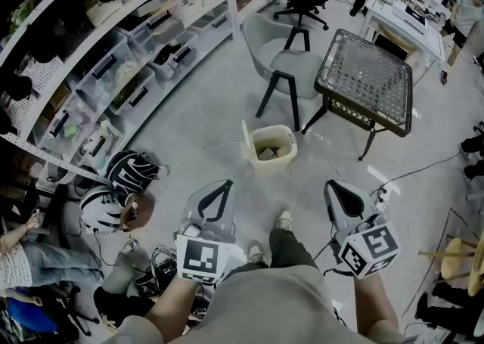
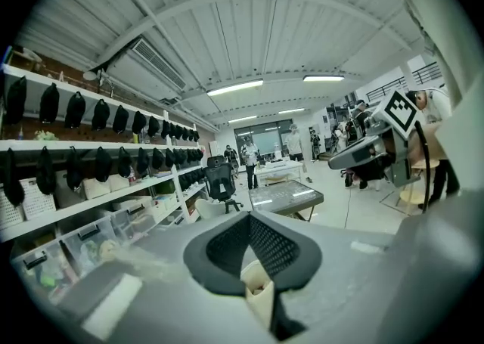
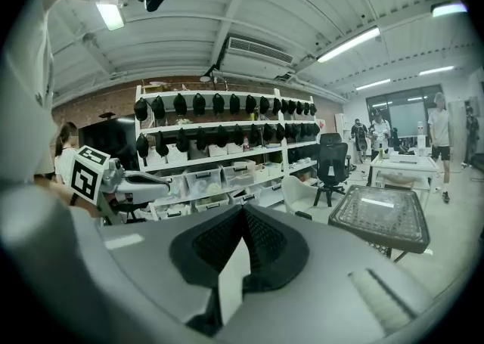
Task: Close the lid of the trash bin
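Ahead, trash bin (image 1: 274,166), lid (image 1: 246,138) upright, contents (image 1: 266,152) hard to make out

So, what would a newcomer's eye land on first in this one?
The cream trash bin stands on the floor straight ahead, its lid upright along its left edge in the head view, with rubbish showing inside. Low in that view, the left gripper and right gripper are both shut and empty, short of the bin. A dark mesh-topped table stands just beyond it.
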`<state>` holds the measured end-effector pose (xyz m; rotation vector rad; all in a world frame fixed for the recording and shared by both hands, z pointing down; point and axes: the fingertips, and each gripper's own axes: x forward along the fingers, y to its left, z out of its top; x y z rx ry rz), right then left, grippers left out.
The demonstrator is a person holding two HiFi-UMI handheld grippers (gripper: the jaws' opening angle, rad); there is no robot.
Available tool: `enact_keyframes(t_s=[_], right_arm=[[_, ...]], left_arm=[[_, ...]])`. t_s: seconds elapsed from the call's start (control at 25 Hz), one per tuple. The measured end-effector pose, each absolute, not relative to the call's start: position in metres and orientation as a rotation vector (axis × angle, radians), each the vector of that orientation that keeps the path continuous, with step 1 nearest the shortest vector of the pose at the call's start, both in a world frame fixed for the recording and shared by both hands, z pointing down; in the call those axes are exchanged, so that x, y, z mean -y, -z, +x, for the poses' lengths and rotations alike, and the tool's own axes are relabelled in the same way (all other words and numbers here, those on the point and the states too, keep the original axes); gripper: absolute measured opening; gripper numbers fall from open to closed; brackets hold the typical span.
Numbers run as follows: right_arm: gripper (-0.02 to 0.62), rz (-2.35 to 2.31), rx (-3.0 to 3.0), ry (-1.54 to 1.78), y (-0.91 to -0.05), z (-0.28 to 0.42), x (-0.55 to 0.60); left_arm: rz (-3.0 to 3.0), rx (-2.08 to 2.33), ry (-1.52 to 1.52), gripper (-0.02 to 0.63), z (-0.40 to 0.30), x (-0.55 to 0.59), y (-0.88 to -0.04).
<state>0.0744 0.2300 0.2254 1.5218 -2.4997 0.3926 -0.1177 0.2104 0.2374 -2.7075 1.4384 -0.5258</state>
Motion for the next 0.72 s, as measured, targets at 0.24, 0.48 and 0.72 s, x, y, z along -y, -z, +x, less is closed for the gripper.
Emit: enact_keyframes(t_s=[0.24,0.48,0.72], right_arm=[[0.003,1.467,2.49,-0.436,-0.246,0.076,-0.178],[0.003,1.414,2.496,-0.411,-0.258,0.079,-0.097],[0.003,1.313,2.534,-0.46,-0.269,0.083,-0.022]], left_arm=[[-2.688,-1.429,0.6,0.003,-0.114,-0.16,-0.252],[-2.671,-1.514,0.634,0.003,-0.109,-0.089,-0.262],[-2.617,-1.584,0.701,0.003,-0.102,-0.013,-0.264]])
